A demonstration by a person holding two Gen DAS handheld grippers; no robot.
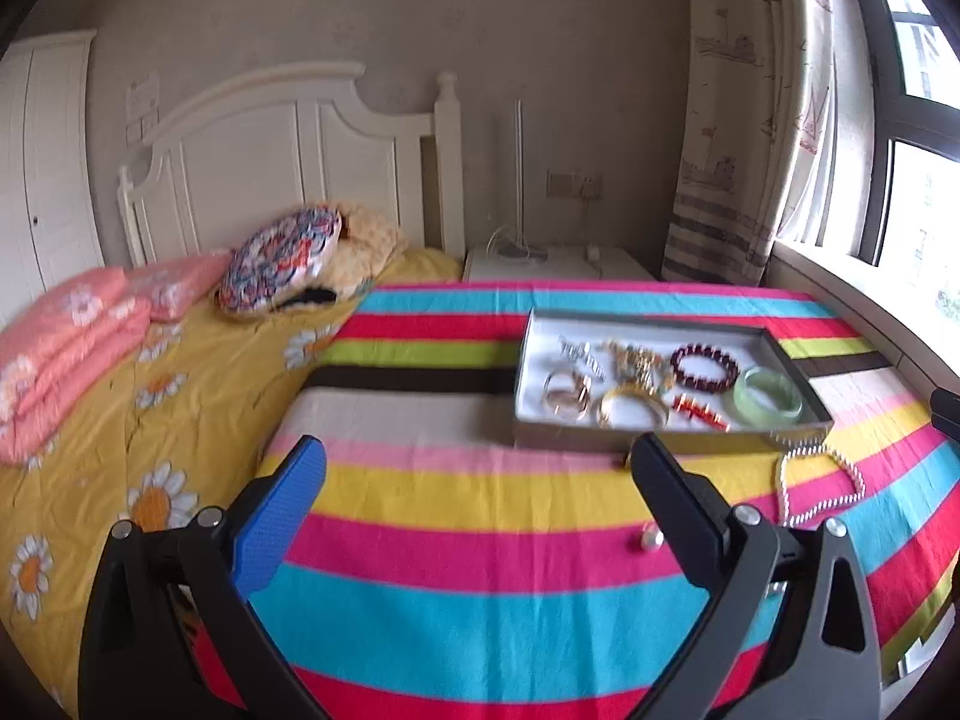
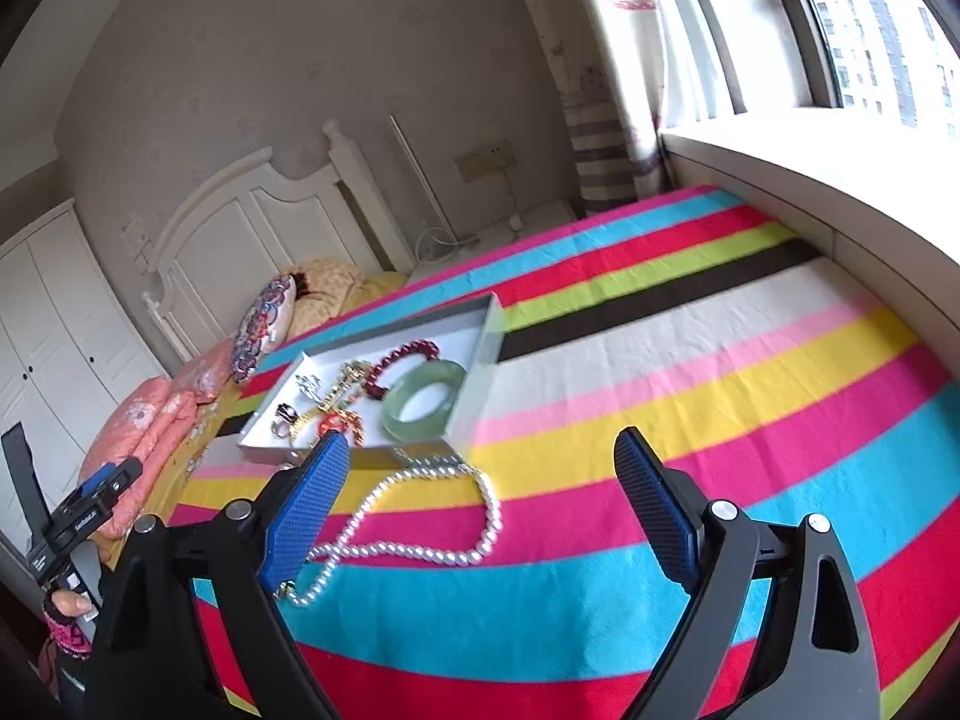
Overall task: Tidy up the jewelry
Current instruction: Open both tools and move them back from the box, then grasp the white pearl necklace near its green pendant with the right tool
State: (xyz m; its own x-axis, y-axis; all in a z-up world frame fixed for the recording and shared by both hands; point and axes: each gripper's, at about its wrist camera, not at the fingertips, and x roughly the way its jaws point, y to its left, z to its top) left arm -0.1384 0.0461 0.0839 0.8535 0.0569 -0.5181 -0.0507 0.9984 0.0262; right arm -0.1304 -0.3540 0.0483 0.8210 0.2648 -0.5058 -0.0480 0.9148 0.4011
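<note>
Pearl necklace (image 2: 420,516) left on bed beside tray (image 2: 486,336); collection judged next. Both hand-held grippers (image 1: 480,480) (image 2: 483,474) held wide, nothing gripped.

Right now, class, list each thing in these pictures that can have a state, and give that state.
Left claw: open, nothing between its fingers.
Right claw: open, empty.
Tray: lidless, flat on the striped blanket.
Green bangle: lying in the tray.
Dark red bead bracelet: lying in the tray.
Pearl necklace: loose on the blanket, outside the tray.
Curtain: drawn aside.
</note>
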